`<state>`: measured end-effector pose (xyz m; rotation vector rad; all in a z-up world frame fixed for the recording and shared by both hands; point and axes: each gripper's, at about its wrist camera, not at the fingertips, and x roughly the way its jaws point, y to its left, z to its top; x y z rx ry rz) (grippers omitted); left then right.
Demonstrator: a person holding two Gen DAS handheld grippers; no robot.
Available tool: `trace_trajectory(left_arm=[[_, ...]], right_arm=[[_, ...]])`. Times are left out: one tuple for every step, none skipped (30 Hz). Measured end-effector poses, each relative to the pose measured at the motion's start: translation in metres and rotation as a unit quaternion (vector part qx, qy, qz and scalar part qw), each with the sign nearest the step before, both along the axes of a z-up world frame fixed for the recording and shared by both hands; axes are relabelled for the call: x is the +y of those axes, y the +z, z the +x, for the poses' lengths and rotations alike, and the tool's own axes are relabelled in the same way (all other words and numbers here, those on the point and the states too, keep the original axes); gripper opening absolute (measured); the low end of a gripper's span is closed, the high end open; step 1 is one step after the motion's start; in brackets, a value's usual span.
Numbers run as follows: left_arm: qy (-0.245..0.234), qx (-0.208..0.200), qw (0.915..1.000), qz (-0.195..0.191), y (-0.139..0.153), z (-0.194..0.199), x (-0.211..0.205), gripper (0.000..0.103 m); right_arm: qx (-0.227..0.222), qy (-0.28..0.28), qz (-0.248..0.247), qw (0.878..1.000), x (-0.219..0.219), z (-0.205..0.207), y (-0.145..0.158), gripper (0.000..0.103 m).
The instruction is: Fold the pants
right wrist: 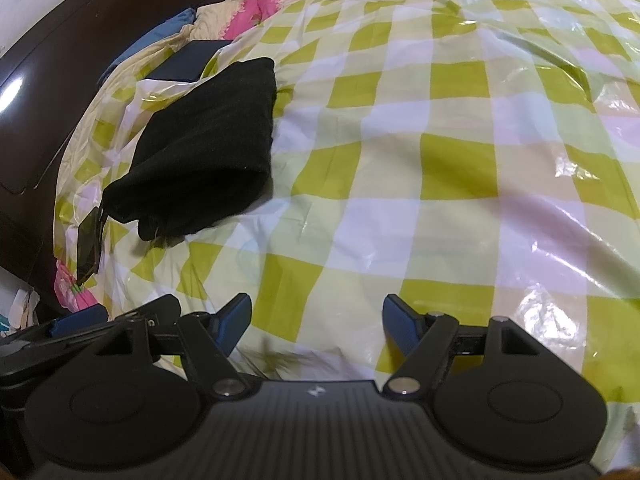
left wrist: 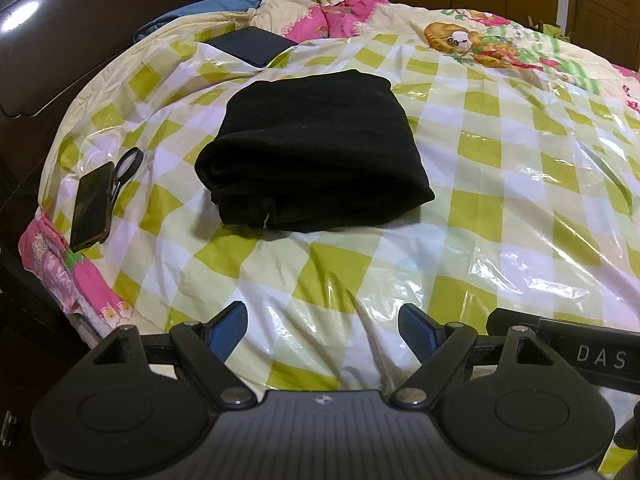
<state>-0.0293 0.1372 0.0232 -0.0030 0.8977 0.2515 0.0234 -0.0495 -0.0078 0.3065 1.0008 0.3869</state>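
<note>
Black pants [left wrist: 312,152] lie folded into a thick rectangle on the green-and-white checked plastic sheet [left wrist: 500,184] that covers the bed. In the right wrist view the same pants [right wrist: 200,148] sit up and to the left. My left gripper [left wrist: 322,320] hovers open over the sheet, well short of the pants, with nothing between its blue pads. To its right, my right gripper [right wrist: 316,312] is also open and empty above the sheet [right wrist: 440,168]. The left gripper's body [right wrist: 80,320] shows at the lower left of the right wrist view.
A dark phone [left wrist: 91,206] and a magnifying glass [left wrist: 129,166] lie near the left bed edge. A dark flat case [left wrist: 252,46] rests beyond the pants. A dark wooden headboard [left wrist: 60,40] bounds the left side. A blue pillow [left wrist: 200,10] and a pink flowered quilt [left wrist: 340,16] lie further back.
</note>
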Motion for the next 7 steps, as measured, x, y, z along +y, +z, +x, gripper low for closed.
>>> trace_trajectory(left_arm=[[0.001, 0.000, 1.0000, 0.000, 0.0003, 0.0003, 0.0002, 0.095], [0.001, 0.000, 1.0000, 0.000, 0.0000, 0.0000, 0.0002, 0.095], [0.002, 0.000, 1.0000, 0.001, -0.0001, -0.0002, 0.0000, 0.095], [0.002, -0.001, 1.0000, 0.001, 0.0000, -0.0002, -0.0001, 0.095], [0.004, 0.000, 1.0000, 0.000, -0.0002, 0.0000, -0.0001, 0.095], [0.005, 0.000, 1.0000, -0.001, -0.0004, 0.0001, 0.0000, 0.095], [0.006, 0.001, 1.0000, -0.003, -0.0006, -0.0001, -0.0001, 0.095]], right_arm=[[0.000, 0.000, 0.000, 1.000, -0.0002, -0.0001, 0.0002, 0.074], [0.000, -0.001, 0.001, 1.000, -0.0002, -0.0001, 0.0002, 0.074], [0.000, -0.001, 0.001, 1.000, 0.0006, -0.0008, 0.0002, 0.074], [0.000, -0.001, 0.001, 1.000, -0.0001, -0.0002, 0.0002, 0.074], [0.000, -0.001, 0.001, 1.000, -0.0002, -0.0001, 0.0002, 0.074], [0.001, -0.001, 0.001, 1.000, -0.0003, -0.0001, 0.0002, 0.074], [0.001, -0.002, 0.002, 1.000, -0.0008, 0.0004, 0.0003, 0.074]])
